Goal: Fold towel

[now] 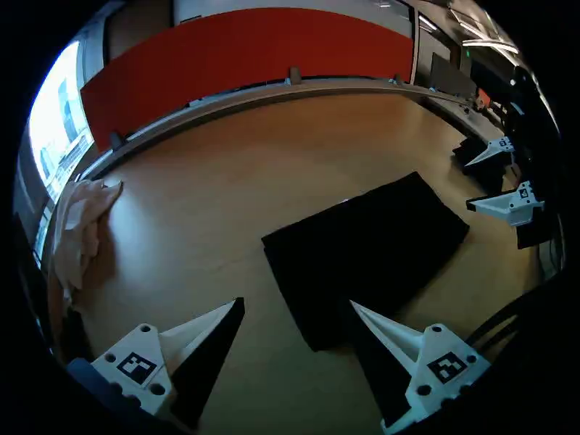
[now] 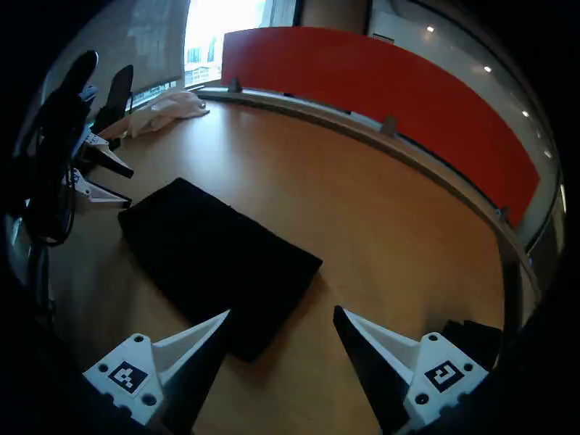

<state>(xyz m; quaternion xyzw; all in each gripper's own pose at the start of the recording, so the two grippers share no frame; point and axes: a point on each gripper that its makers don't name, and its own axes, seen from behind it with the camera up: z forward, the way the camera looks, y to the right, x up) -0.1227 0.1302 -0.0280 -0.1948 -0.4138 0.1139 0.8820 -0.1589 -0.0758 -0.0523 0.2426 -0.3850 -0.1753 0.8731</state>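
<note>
Wooden table (image 1: 254, 159): takes up most of both views, with a curved far edge.

Red partition (image 1: 246, 51): stands upright along that far edge, behind a pale rail.

Black towel (image 1: 370, 246): lies flat on the table as 1 neat rectangle. It sits about mid-table, between my 2 grippers. I cannot make out any layers in the dark fabric.

Pale cloth (image 1: 80, 225): a crumpled heap near the window-side edge of the table, well apart from the towel.

Left gripper (image 1: 296, 302): fingers spread wide with nothing between them, hanging over the table at the towel's near corner. Its right fingertip overlaps that corner in the left gripper view. I cannot tell whether it touches.

Right gripper (image 2: 282, 312): also released and empty, with bare wood showing in the gap. Its left finger crosses the towel's near edge in the right gripper view, and contact is again unclear. The 2 grippers face each other across the towel.
</note>
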